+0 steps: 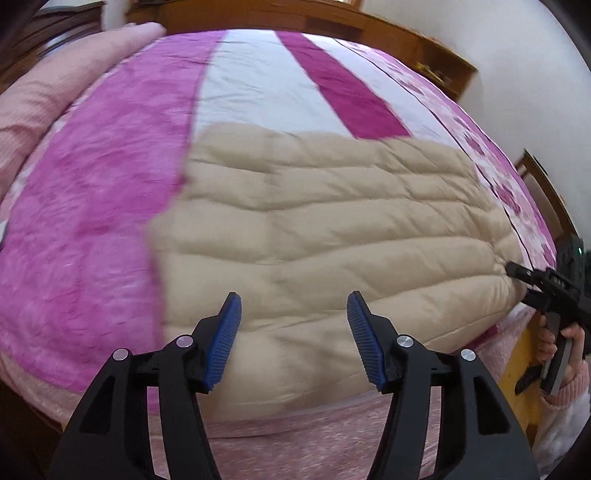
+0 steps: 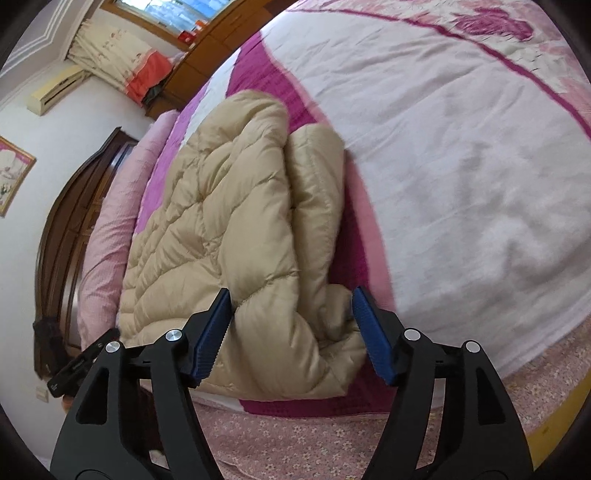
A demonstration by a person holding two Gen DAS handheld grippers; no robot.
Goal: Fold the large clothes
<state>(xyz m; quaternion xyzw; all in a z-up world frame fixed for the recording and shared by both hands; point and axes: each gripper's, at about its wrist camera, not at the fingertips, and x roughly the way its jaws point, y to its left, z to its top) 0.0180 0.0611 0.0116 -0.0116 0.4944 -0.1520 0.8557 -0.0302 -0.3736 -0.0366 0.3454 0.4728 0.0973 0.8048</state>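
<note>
A beige quilted down jacket (image 1: 325, 229) lies folded into a thick rectangle on the pink and white bed cover (image 1: 92, 206). My left gripper (image 1: 294, 299) hovers open above the jacket's near edge, nothing between its blue pads. In the right wrist view the jacket (image 2: 229, 229) shows stacked puffy layers. My right gripper (image 2: 291, 295) stands open around its near corner, and the fabric bulges between the jaws without being pinched. From the left wrist view, the right gripper (image 1: 517, 271) sits at the jacket's right edge, held by a hand in a pink sleeve (image 1: 561, 384).
A pink rolled quilt (image 1: 48, 96) lies along the bed's far left side. A wooden headboard (image 1: 388, 29) and a white wall stand behind it. Dark wooden furniture (image 2: 66, 229), a wall air conditioner (image 2: 55, 88) and curtains (image 2: 110, 51) stand beyond the bed. The bed's front edge runs just under both grippers.
</note>
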